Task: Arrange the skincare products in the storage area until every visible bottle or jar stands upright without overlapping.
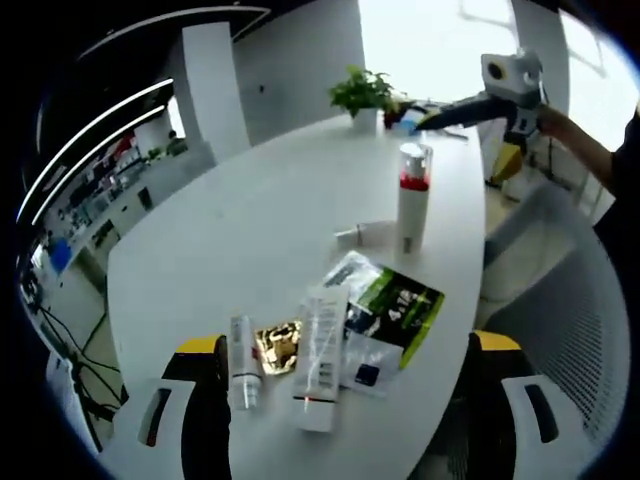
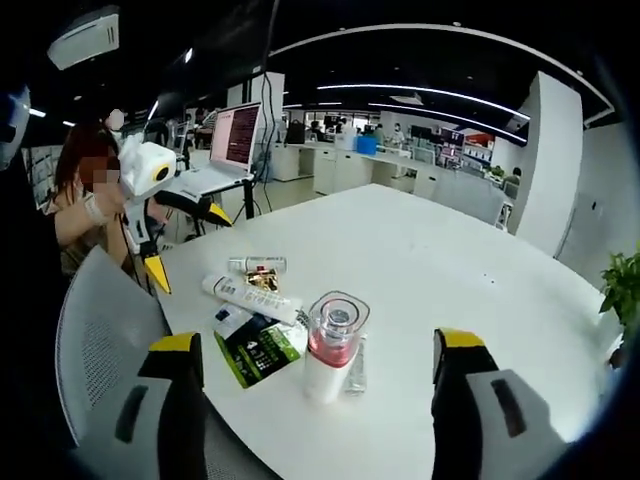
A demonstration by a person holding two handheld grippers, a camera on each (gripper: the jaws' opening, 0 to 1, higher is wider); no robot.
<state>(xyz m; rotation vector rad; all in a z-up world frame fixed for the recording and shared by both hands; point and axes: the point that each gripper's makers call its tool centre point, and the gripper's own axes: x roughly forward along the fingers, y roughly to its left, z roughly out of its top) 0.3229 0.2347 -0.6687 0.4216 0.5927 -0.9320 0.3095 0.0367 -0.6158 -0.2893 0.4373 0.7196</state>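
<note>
On the white table [image 1: 250, 230] a white bottle [image 1: 413, 195] with a red band and clear cap stands upright. A small vial [image 1: 350, 237] lies beside it. Nearer me lie a white tube [image 1: 320, 355], a small white bottle [image 1: 243, 360], a gold item [image 1: 278, 345] and a green-black sachet [image 1: 400, 310]. My left gripper [image 1: 348, 345] is open above this pile, touching nothing. My right gripper [image 2: 316, 340] is open too, with the upright bottle [image 2: 330, 350] ahead between its jaws and apart from them. The tube [image 2: 250, 295], small bottle [image 2: 257, 265] and sachet [image 2: 262, 350] lie beyond.
A potted plant [image 1: 362, 92] stands at the table's far end. The right gripper [image 1: 460, 140] hangs there, held by a person's hand. A mesh chair [image 2: 100, 340] stands by the table edge, a laptop [image 2: 235, 140] behind. The left gripper [image 2: 190, 245] hovers over the near edge.
</note>
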